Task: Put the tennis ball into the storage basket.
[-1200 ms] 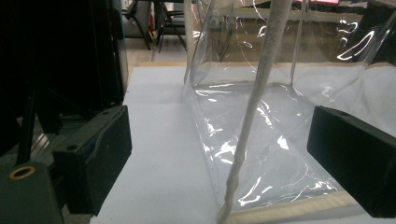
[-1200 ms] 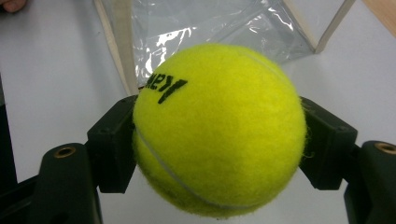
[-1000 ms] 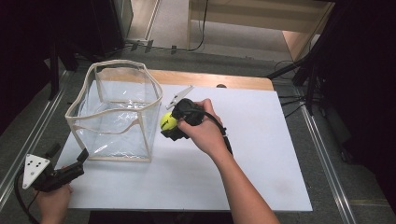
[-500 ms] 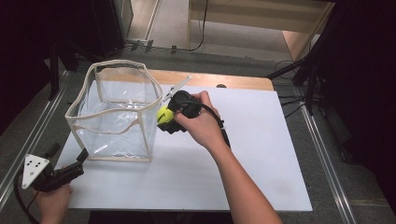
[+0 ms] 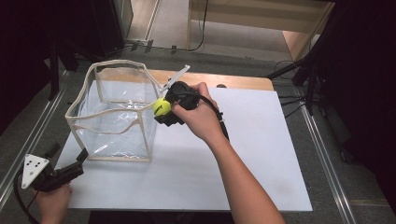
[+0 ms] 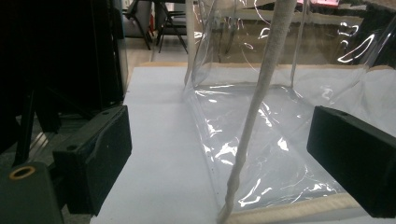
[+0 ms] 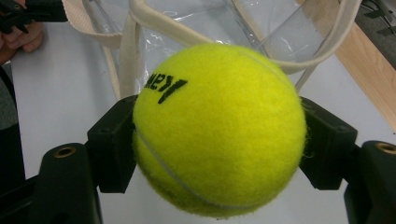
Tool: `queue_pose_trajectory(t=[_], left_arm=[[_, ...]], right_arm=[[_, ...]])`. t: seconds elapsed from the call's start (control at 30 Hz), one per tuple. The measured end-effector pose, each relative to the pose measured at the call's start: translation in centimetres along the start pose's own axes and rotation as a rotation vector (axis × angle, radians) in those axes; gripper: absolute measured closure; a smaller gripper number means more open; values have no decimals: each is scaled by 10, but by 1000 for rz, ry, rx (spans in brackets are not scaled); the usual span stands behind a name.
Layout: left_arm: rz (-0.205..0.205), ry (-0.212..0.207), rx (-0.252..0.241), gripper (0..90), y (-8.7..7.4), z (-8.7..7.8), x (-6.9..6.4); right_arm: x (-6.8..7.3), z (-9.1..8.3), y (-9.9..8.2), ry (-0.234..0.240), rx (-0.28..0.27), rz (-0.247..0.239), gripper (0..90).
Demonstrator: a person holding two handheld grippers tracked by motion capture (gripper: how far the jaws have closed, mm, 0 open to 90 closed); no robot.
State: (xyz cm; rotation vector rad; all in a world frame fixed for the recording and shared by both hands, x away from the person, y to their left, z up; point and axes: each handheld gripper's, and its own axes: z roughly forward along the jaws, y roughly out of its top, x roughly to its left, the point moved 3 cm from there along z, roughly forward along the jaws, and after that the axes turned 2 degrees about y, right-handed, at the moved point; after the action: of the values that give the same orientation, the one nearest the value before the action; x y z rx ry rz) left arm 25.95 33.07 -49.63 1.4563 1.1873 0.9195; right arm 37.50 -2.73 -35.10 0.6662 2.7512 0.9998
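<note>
- Yellow felt marks the tennis ball (image 7: pixel 219 128), pinched at its left and right sides by the black jaws of the right gripper (image 5: pixel 163 112); in the high view the ball (image 5: pixel 161 107) hangs above the table, just beside the right rim of the bag.
- A ball has no long axis; its black lettering faces the gripper's camera and reads upside down there, and a pale seam curves across its lower left.
- The ball hides the jaws' inner faces, so the pads themselves cannot be seen.
- The clear plastic bag (image 5: pixel 112 126) with cream fabric edging stands open-topped on the left part of the white table (image 5: pixel 261 158); its rim sags and its walls glare, so the floor inside is hard to make out.
- A pale strap end (image 5: pixel 176 75) sticks up behind the right hand (image 5: pixel 198 116).
- The left gripper (image 5: pixel 77 163) sits at the near left, jaws wide apart, with the bag's near corner seam (image 6: pixel 254 121) between them but untouched; the left hand (image 5: pixel 53 203) is cut off at the bottom edge.
- Right of the bag, the white surface is open out to its right and near edges.
</note>
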Motion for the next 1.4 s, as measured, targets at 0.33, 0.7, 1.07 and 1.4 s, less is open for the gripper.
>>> queue_pose_trajectory(t=[0.33, 0.7, 1.07, 1.4], left_arm=[[-2, -1, 1, 69, 0, 0, 0], [-7, 0, 1, 69, 0, 0, 0], [-12, 1, -2, 69, 0, 0, 0], [-13, 1, 0, 69, 0, 0, 1]], right_arm=[[-3, -6, 14, -8, -3, -8, 239], [-6, -10, 28, -16, -4, -23, 239], [-8, -15, 44, -28, -13, -30, 239], [-8, -16, 59, -29, -12, -44, 239]])
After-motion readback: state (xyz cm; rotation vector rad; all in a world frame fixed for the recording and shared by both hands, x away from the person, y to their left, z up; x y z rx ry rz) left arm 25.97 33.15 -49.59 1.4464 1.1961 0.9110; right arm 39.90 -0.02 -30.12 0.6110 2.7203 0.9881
